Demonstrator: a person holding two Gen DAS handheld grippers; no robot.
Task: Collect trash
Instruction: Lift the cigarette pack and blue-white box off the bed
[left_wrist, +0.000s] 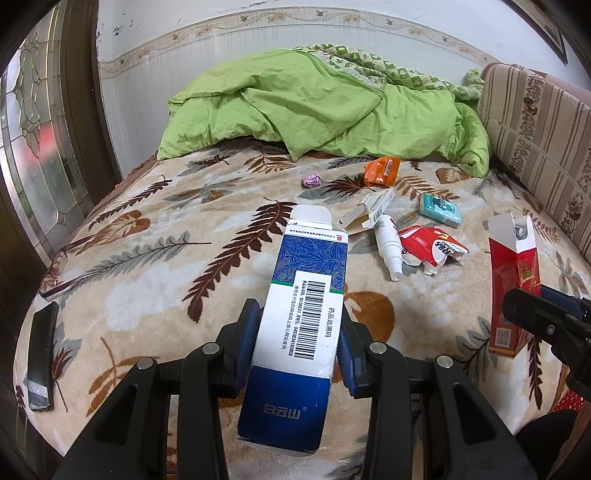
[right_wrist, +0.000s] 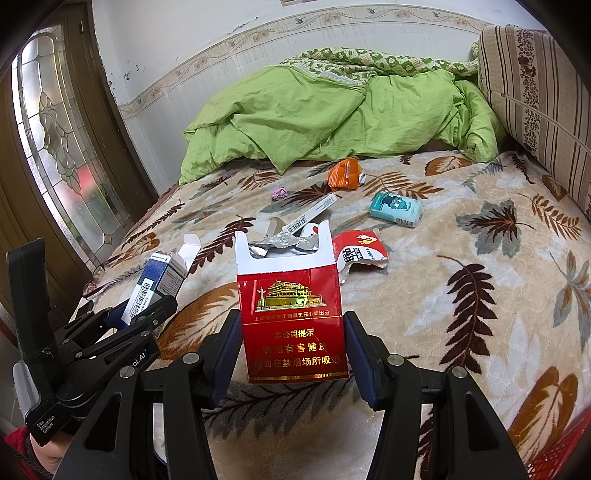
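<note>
My left gripper (left_wrist: 297, 332) is shut on a blue and white medicine box (left_wrist: 299, 314), held above the bed; the box also shows in the right wrist view (right_wrist: 159, 280). My right gripper (right_wrist: 291, 339) is shut on a red cigarette pack (right_wrist: 291, 317) with its lid open, also seen in the left wrist view (left_wrist: 513, 288). On the leaf-patterned blanket (left_wrist: 155, 258) lie an orange wrapper (left_wrist: 382, 170), a purple paper ball (left_wrist: 312, 180), a small white box (left_wrist: 369, 212), a white spray bottle (left_wrist: 388, 245), a torn red and white packet (left_wrist: 430, 247) and a teal tissue pack (left_wrist: 440, 209).
A green duvet (left_wrist: 317, 107) is heaped at the back of the bed. A striped cushion (left_wrist: 535, 122) stands on the right. A black phone (left_wrist: 40, 354) lies at the bed's left edge. A door with patterned glass (left_wrist: 40, 129) is on the left. A red basket edge (right_wrist: 561, 450) shows at bottom right.
</note>
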